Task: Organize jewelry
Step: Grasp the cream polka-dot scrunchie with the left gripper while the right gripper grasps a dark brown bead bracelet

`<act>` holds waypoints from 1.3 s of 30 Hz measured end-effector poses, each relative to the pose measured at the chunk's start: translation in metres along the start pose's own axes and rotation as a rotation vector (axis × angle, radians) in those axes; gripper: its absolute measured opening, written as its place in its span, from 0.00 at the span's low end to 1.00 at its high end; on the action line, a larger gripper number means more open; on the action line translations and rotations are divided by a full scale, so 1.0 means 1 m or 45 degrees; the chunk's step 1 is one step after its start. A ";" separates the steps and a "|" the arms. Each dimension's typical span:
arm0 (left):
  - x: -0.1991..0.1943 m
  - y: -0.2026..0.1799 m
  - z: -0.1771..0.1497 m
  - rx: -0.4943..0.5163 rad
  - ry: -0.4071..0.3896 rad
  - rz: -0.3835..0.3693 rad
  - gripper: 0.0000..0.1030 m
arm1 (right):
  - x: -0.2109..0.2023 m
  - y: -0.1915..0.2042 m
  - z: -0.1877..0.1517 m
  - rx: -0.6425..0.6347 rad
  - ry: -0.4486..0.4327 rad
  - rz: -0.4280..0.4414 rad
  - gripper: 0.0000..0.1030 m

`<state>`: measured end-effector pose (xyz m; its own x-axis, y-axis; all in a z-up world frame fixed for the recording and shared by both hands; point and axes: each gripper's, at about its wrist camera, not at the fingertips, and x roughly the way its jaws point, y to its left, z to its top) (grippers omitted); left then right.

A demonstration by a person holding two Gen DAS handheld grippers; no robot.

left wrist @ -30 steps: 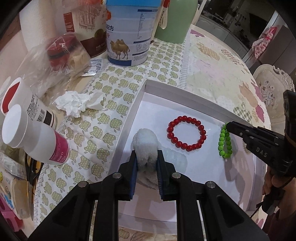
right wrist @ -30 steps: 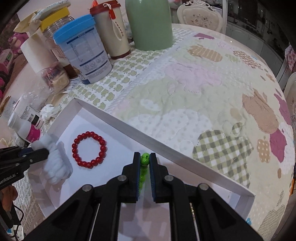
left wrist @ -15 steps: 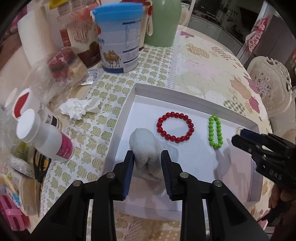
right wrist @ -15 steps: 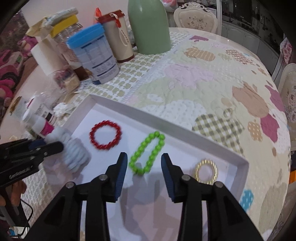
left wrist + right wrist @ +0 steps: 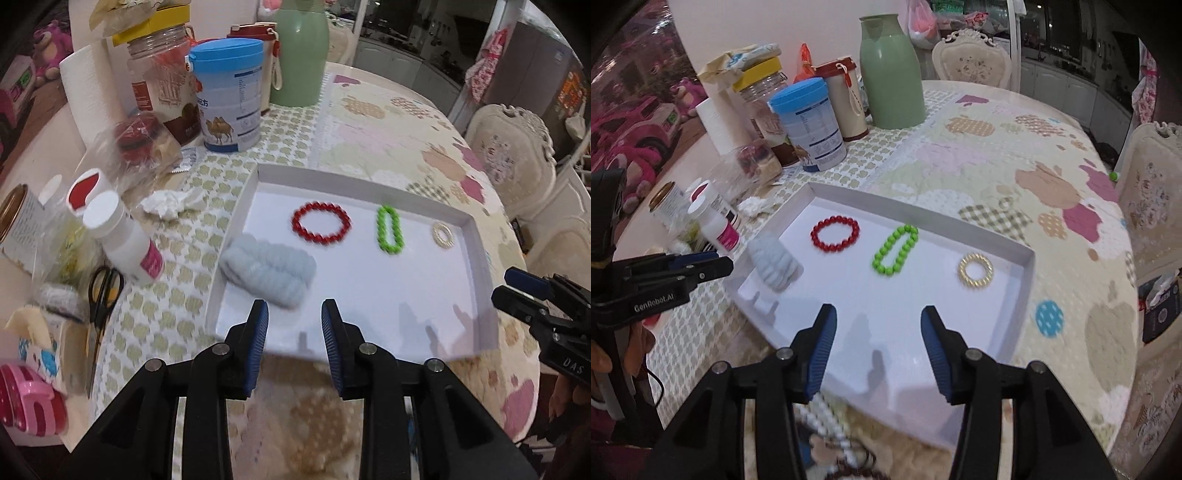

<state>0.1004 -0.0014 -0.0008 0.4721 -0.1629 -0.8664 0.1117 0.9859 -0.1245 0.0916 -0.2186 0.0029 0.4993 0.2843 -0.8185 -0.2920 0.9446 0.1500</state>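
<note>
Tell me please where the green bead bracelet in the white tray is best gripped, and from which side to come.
Grip the green bead bracelet across one long side, coming from above. It lies flat in the white tray as a narrow loop, apart from the red bracelet and gold ring, so likely one finger fits inside.

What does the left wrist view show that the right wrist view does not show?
Only the left wrist view shows the black scissors and the pink clip beside the tray.

Only the right wrist view shows the pile of beads below the tray's near edge and the dotted blue patch on the cloth.

Both show the white tray holding the fluffy scrunchie, red bracelet, green bracelet and gold ring, and the blue-lidded can.
</note>
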 end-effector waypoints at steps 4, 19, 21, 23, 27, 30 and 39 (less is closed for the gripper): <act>-0.011 -0.001 -0.021 0.017 0.040 -0.083 0.25 | -0.020 -0.002 -0.025 0.007 -0.005 0.005 0.48; -0.029 0.001 -0.093 0.040 0.207 -0.216 0.26 | -0.041 -0.013 -0.126 0.059 0.121 -0.068 0.48; -0.031 0.001 -0.099 0.042 0.217 -0.227 0.26 | -0.038 -0.013 -0.136 0.063 0.137 -0.085 0.48; -0.032 0.001 -0.106 0.042 0.231 -0.238 0.27 | -0.036 -0.013 -0.144 0.067 0.148 -0.096 0.48; -0.032 0.002 -0.118 0.059 0.254 -0.243 0.27 | -0.042 -0.010 -0.150 0.075 0.120 -0.076 0.48; -0.030 0.000 -0.124 0.080 0.278 -0.260 0.27 | -0.042 -0.007 -0.150 0.071 0.116 -0.075 0.48; -0.015 -0.014 -0.139 0.150 0.338 -0.259 0.27 | -0.036 -0.002 -0.147 0.055 0.137 -0.071 0.48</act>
<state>-0.0299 -0.0079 -0.0528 0.1878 -0.3248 -0.9270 0.2875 0.9206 -0.2643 -0.0462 -0.2546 -0.0493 0.4225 0.2140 -0.8807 -0.2298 0.9653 0.1243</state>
